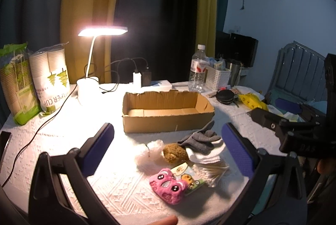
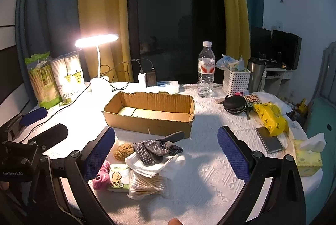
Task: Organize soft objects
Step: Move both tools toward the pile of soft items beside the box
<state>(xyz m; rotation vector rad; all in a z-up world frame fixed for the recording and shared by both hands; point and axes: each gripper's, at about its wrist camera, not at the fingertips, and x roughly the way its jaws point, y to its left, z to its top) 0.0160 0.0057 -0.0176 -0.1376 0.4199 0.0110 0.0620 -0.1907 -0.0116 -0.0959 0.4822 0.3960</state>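
A pile of soft things lies in front of an open cardboard box (image 1: 166,118) (image 2: 147,120): a pink plush (image 1: 167,188) (image 2: 101,176), a brown plush (image 1: 174,152) (image 2: 122,150), grey dotted gloves (image 1: 201,141) (image 2: 155,148) on a folded white cloth (image 1: 208,156) (image 2: 151,164), a clear plastic wad (image 1: 148,153), a tissue pack with a duck (image 1: 189,176) (image 2: 118,178) and a bag of cotton swabs (image 1: 210,172) (image 2: 147,184). My left gripper (image 1: 168,148) is open and empty above the pile. My right gripper (image 2: 167,151) is open and empty above the pile's right side.
A lit desk lamp (image 1: 90,78) (image 2: 98,78), paper cup packs (image 1: 50,80) (image 2: 67,78), chargers with cables, a water bottle (image 1: 197,69) (image 2: 206,71), a white basket (image 2: 235,81), a black case (image 2: 234,104), a yellow pack (image 2: 271,120), a phone (image 2: 269,140) and a tissue box (image 2: 307,157) ring the white tablecloth.
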